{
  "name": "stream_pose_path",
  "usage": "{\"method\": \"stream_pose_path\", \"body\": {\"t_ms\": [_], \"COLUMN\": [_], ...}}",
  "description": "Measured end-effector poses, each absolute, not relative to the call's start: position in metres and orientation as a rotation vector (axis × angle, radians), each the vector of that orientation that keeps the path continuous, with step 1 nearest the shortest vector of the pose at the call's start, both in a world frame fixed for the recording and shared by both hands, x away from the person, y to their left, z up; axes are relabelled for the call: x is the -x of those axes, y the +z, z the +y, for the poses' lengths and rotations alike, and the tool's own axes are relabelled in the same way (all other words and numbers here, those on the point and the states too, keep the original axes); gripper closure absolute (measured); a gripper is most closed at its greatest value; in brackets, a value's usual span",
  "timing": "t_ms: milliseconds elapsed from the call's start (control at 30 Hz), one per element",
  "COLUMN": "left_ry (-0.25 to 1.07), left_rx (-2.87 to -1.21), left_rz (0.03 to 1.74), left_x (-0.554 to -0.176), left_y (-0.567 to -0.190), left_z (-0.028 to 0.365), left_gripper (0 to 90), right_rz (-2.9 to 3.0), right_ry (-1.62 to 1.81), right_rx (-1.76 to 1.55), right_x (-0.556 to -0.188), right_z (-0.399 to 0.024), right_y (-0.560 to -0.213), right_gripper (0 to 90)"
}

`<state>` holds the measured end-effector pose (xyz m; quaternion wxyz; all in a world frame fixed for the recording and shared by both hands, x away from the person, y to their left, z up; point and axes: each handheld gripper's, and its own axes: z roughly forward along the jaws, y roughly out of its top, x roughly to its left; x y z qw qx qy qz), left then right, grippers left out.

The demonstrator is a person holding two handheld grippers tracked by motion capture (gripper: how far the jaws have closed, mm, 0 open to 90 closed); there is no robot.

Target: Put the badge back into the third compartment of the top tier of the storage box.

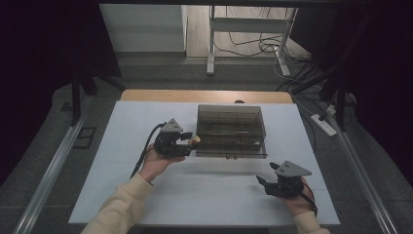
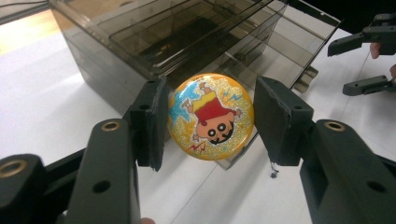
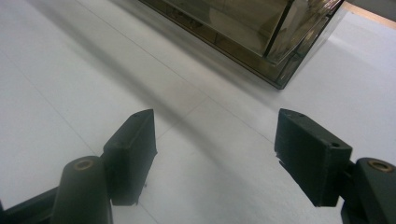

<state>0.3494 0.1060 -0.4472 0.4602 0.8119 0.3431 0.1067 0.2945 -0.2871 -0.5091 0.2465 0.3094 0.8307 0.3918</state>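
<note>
While the left gripper sits at the near left corner of the smoky plastic drawer box, a round orange cartoon badge hangs between its jaws; the left pad touches its rim, the right pad looks slightly clear, so I can't tell the grip. Inside the box I make out compartments, contents unclear. The right gripper hovers spread wide over the white table.

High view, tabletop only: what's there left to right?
left gripper holding a round badge → smoky clear plastic box → right gripper, jaws apart, with nothing between them.
</note>
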Motion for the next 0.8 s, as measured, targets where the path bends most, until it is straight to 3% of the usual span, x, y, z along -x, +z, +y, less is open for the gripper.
{"method": "stream_pose_path", "body": {"t_ms": [800], "left_ry": [0.219], "left_rx": [-1.998], "left_rz": [0.813], "left_x": [-0.363], "left_y": [-0.445], "left_z": [0.074], "left_gripper": [46.9], "right_rz": [2.266], "right_ry": [1.071], "right_rx": [-0.864], "right_x": [-0.295], "right_z": [-0.287], "right_y": [-0.51], "right_gripper": [29.5]}}
